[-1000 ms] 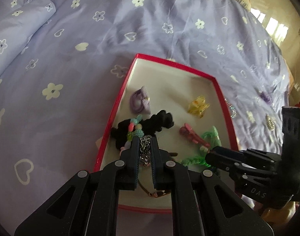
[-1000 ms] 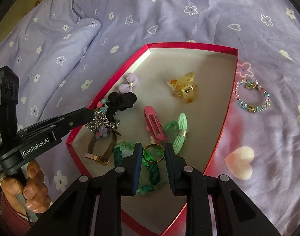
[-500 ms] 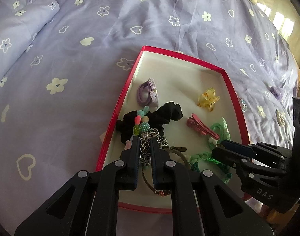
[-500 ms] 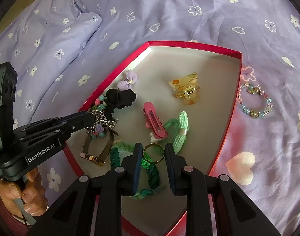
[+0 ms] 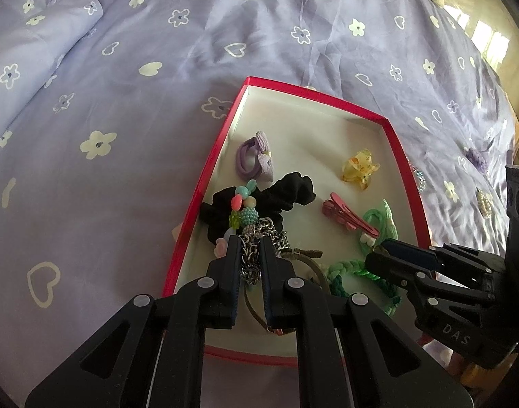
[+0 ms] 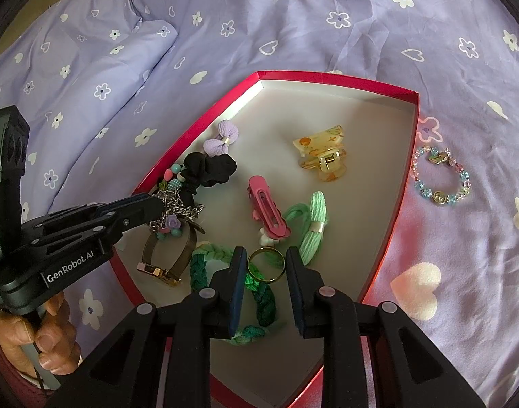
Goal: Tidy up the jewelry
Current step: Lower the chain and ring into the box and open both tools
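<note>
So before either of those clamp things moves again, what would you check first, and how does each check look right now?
1. Left gripper shut on the silver chain bracelet: ok.
2. Right gripper clamped on the gold ring: ok, the ring sits between the pads, over the red box.
3. Chain free of the black scrunchie and the beaded bracelet: cannot tell, they lie bunched together.
4. Ring clear of the green braided hair tie: cannot tell, the tie lies right behind it.
5. All jewelry inside the box: not ok, a pastel beaded bracelet lies outside it, on the bedsheet.
</note>
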`<state>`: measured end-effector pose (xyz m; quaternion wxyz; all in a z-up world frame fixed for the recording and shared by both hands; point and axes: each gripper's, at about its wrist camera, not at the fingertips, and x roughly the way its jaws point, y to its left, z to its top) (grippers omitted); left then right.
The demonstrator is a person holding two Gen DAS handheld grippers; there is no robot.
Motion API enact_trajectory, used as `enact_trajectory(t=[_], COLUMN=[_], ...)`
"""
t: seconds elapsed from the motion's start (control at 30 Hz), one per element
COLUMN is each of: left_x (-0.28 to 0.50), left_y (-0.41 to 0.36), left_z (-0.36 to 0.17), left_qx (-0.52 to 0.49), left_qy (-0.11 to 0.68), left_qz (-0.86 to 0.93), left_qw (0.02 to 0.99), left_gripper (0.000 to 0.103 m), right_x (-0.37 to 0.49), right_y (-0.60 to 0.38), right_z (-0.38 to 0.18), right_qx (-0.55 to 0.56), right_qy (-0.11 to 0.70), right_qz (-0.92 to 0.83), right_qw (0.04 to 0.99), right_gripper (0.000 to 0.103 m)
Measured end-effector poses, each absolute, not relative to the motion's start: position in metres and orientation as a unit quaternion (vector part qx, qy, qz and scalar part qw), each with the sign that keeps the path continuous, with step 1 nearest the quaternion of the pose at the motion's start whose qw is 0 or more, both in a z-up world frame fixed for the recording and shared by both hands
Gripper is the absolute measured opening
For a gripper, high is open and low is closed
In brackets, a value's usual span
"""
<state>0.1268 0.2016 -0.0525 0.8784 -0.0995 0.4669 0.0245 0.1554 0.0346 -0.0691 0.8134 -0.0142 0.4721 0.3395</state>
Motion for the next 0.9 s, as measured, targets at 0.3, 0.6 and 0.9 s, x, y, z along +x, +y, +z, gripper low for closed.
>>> enact_trajectory(t=[0.3,0.6,0.9], left_x=[0.1263,0.1252,0.1215], left_y=[0.2023,0.2024,0.2016], left_z=[-0.0529,-0.0528,-0.0526], left_qx=[-0.101,-0.102,-0.110], left_qy=[0.467,0.467,0.469], left_qz=[0.023,0.023,0.015], left_qw=[0.878,0.878,0.876], left_gripper=[0.009,0.009,0.022], right_x=[0.1544,0.1528,0.1509], right_y=[0.0345,0.0356,0.0351], right_z=[-0.0681,-0.0685,-0.0672], right_qx=[-0.015,-0.018,-0.018], right_qy=[0.473,0.472,0.469], right_qz=[0.341,0.345,0.352], right_qw=[0.812,0.811,0.810], right_gripper=[0.027,0.030,0.038])
